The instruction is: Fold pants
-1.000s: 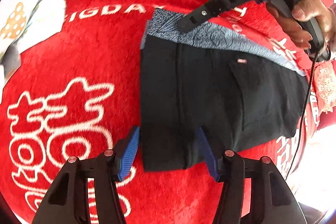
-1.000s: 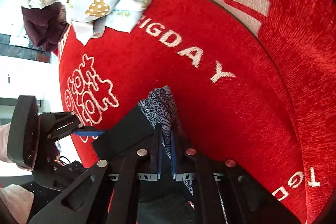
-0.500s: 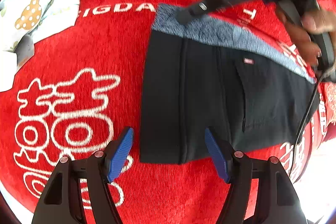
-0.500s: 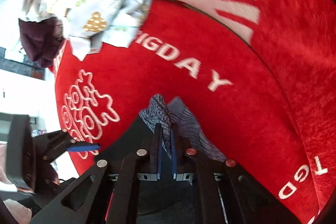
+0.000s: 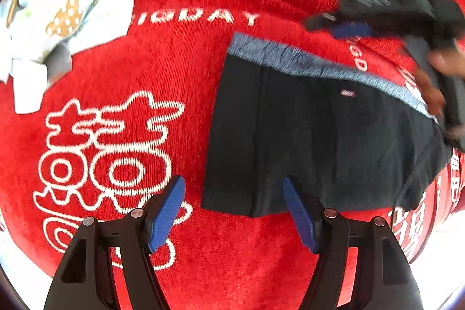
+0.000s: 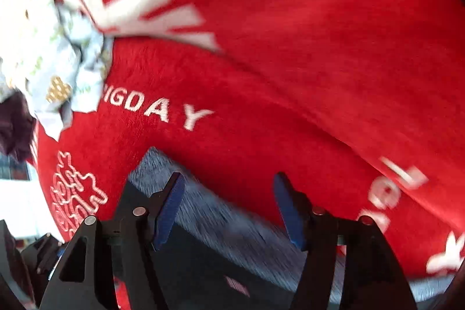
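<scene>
Now that both tools have let go, the pants (image 5: 319, 141) lie flat as a compact dark rectangle on the red blanket (image 5: 180, 54), grey waistband (image 5: 305, 63) along the far edge. Right tool (image 6: 228, 205): jaws have just been opening, where half a second ago they were clenched on the waistband; the band now sits below the parted pads, no cloth pinched. Left tool (image 5: 234, 211): spread wider than a second ago, hanging over the near hem, gripping nothing. Its view also catches the right tool (image 5: 348, 29), blurred, clear above the waistband. Pale patterned clothes (image 5: 58, 19) heaped at the far left, well apart. Judgement: this fold is laid; either done or one more fold to go.
</scene>
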### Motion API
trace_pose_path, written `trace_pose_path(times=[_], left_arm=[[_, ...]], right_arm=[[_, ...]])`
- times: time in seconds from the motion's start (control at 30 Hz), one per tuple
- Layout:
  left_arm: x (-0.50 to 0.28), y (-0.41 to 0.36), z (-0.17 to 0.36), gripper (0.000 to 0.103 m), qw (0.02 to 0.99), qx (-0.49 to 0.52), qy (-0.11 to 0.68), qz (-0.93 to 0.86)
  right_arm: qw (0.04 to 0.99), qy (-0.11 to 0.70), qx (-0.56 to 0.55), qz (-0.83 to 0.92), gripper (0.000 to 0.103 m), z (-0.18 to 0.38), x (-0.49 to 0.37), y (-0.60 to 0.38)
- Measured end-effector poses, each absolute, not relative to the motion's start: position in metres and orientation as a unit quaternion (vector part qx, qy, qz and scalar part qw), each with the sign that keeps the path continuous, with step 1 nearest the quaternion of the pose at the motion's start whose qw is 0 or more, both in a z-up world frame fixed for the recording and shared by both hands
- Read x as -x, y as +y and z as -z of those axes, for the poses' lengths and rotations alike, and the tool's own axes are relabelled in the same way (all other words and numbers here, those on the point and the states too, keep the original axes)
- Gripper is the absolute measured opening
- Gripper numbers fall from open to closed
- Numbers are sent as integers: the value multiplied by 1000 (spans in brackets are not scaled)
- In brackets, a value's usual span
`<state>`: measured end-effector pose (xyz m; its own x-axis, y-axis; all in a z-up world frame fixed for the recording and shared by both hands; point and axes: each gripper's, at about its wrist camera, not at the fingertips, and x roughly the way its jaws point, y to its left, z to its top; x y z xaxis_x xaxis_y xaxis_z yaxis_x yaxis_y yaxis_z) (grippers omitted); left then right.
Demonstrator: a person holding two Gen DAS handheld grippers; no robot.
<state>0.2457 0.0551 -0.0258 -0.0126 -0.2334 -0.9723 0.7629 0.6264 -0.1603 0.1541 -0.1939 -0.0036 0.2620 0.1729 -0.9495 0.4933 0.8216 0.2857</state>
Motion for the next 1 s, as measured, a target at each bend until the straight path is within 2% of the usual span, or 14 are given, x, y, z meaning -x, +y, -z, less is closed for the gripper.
trace_pose_path(times=[0.03,0.1,0.13,0.27,0.37,0.53,0.6,0.67,1.0], left_arm=[[-244,51,22,71,669,-218,604,373],[-239,36,17,71,670,-220,600,377],[-235,28,16,71,670,-220,598,380],[-212,-21,34,71,669,-230,590,390],[-199,-51,53,71,668,-256,591,372],[-193,-70,42,71,686,-261,582,351],[-186,-76,34,71,685,-270,578,351],[-173,-86,28,71,681,-283,573,357],[-49,-127,24,71,629,-341,581,389]], right_arm=[[744,592,-288,113,67,-3,-140,-199],[740,581,-319,118,43,-10,-105,-205],[729,587,-332,121,27,-6,-88,-210],[697,605,-350,160,22,25,-41,-234],[691,570,-374,239,22,36,-5,-269],[662,555,-379,331,27,29,49,-304],[666,521,-415,335,33,11,90,-310],[665,508,-432,335,48,-1,118,-309],[636,481,-521,305,49,-21,263,-275]])
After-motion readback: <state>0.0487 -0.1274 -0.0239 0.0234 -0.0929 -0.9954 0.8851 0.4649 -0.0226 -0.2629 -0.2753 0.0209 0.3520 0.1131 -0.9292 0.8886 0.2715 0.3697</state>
